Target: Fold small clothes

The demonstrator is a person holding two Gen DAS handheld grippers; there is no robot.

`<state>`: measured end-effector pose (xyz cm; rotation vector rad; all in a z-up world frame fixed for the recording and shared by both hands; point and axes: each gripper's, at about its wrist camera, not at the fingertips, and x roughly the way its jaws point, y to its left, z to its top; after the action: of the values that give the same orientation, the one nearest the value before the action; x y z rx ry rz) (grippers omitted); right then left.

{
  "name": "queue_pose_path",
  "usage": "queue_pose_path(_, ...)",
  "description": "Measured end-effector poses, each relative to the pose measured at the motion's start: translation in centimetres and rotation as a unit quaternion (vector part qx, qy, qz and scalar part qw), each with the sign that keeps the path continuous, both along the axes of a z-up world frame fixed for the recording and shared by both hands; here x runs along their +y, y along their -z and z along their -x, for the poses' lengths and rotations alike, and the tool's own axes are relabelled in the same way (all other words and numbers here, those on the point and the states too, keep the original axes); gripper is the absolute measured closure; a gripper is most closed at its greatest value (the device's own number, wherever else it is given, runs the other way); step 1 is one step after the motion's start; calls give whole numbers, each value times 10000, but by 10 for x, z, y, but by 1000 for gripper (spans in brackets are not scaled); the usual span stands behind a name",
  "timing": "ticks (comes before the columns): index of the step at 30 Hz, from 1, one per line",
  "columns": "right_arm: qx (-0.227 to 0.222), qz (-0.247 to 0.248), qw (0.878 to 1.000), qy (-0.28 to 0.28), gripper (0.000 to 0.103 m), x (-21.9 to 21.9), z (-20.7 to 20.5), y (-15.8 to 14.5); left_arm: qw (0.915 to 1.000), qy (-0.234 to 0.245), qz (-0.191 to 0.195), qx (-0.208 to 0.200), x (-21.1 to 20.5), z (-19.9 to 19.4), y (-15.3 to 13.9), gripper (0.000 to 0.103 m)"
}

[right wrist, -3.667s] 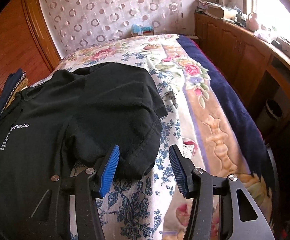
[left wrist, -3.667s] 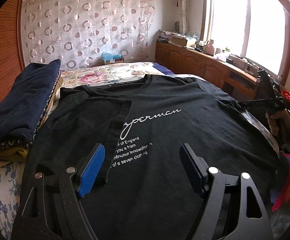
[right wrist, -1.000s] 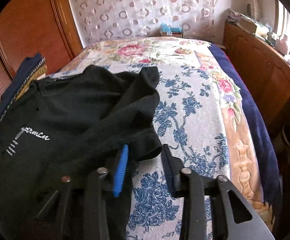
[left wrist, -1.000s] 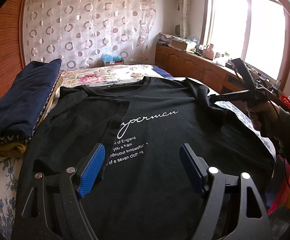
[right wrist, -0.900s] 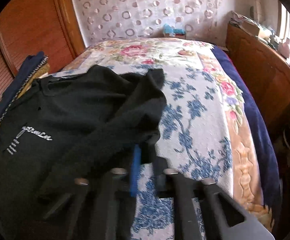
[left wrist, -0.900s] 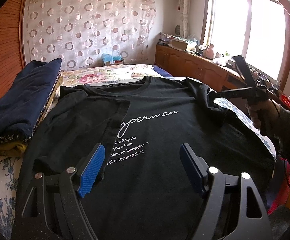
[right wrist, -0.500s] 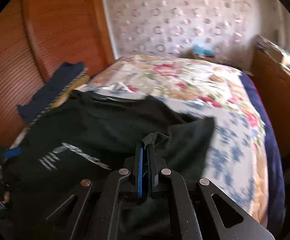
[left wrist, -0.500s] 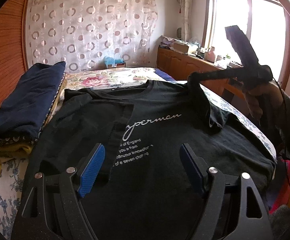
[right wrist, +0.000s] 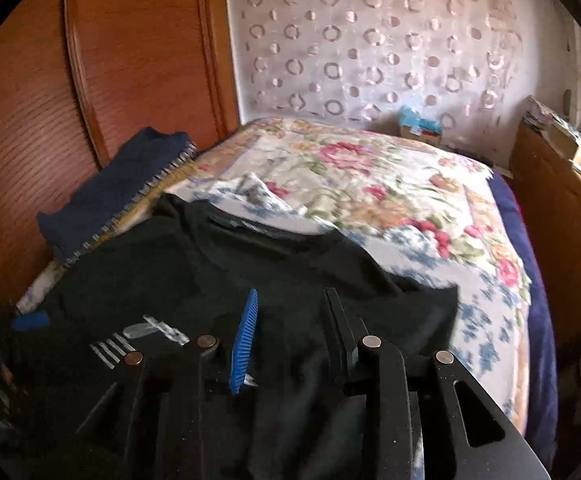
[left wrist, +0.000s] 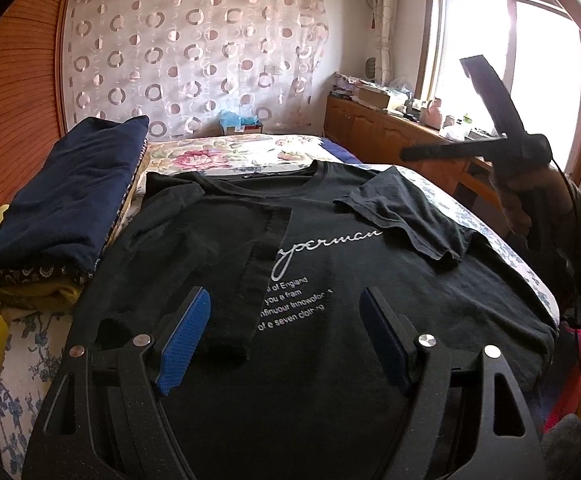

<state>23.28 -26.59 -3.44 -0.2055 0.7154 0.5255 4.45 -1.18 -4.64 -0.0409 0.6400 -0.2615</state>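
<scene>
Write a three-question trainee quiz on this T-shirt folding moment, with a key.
1. True or false: both sleeves of the black T-shirt are folded onto its front.
2. Which gripper holds cloth? A. left gripper B. right gripper C. neither
3. Fill in: the stack of folded clothes lies on the shirt's ____ side in the left wrist view.

Key: 1 true. 2 C; both are open, the right one's jaws just opened, nothing between them. 3 left.
</scene>
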Motion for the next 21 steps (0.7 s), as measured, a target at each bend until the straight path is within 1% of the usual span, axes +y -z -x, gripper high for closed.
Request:
queue_pose_path(4, 177, 285, 9992, 223, 69, -15, -2, 23, 9999, 53, -113, 41, 3, -11, -3, 25)
queue_pose_path(8, 385, 362, 9979, 363, 69, -20, -12, 40, 9996, 47, -281, 47, 12, -32, -10, 25)
queue_pose_path(10, 464, 347, 9977, 357, 69, -19, -18, 46, 9995, 24, -290, 104, 18, -45, -13, 25)
queue_pose_path(15, 629, 400, 9969, 233, 69, -19, -27, 58, 9985, -111, -510, 181, 32, -83, -18, 25)
queue_pose_path(19, 483, 487, 9976, 89, 69, -15, -27, 58, 9982, -136, -524, 267, 41, -112, -24, 25)
queue_pose_path(21, 406, 471, 9981, 30, 68, -13, -26, 57, 9981, -124, -527, 310, 44, -127, -26, 28)
